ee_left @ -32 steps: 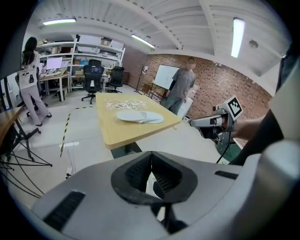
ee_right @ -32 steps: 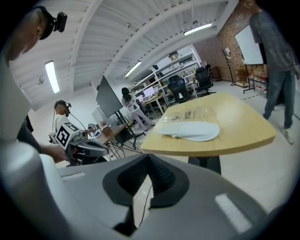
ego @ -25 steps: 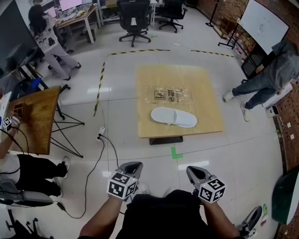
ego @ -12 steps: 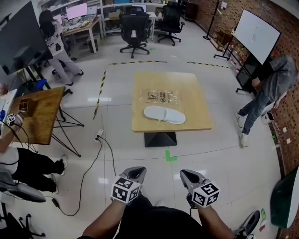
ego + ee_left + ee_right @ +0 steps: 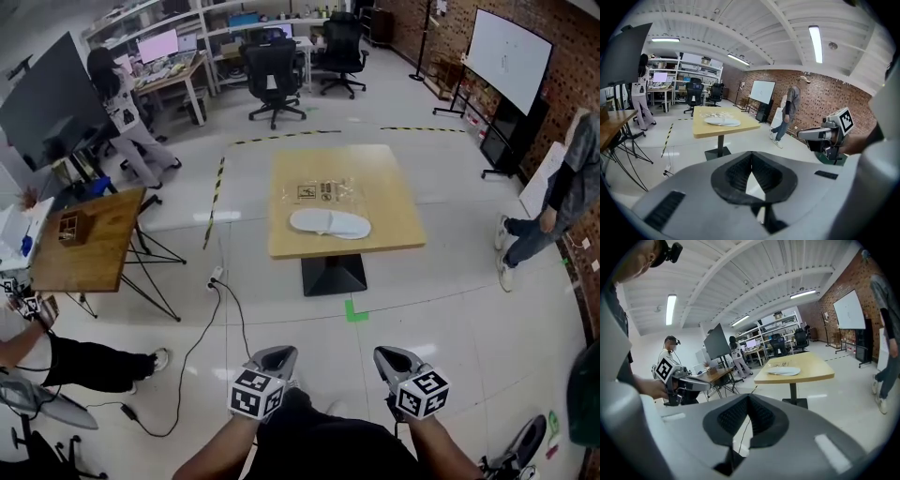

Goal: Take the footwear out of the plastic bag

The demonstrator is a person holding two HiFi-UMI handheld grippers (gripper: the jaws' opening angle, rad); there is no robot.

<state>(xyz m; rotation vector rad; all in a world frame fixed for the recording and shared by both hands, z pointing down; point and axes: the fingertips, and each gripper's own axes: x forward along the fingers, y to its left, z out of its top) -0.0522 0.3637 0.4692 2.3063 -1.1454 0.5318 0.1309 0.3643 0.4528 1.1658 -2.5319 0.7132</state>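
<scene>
Since the person had stepped back, the tabletop (image 5: 396, 223) sat farther off than before. The left gripper (image 5: 277, 355) and right gripper (image 5: 388, 357) stayed clenched, empty. Slippers (image 5: 330, 223) lay beside the plastic bag (image 5: 323, 192), mid-tabletop, clear of edges; floor (image 5: 422, 305) between.

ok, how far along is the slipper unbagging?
Looks done: white slippers lie on the table, beside the flat plastic bag, not inside. In hand: nothing; left gripper and right gripper are shut, empty, well short of the table. Nothing visibly left.

left gripper (image 5: 275, 356), right gripper (image 5: 392, 359), both closed, empty
</scene>
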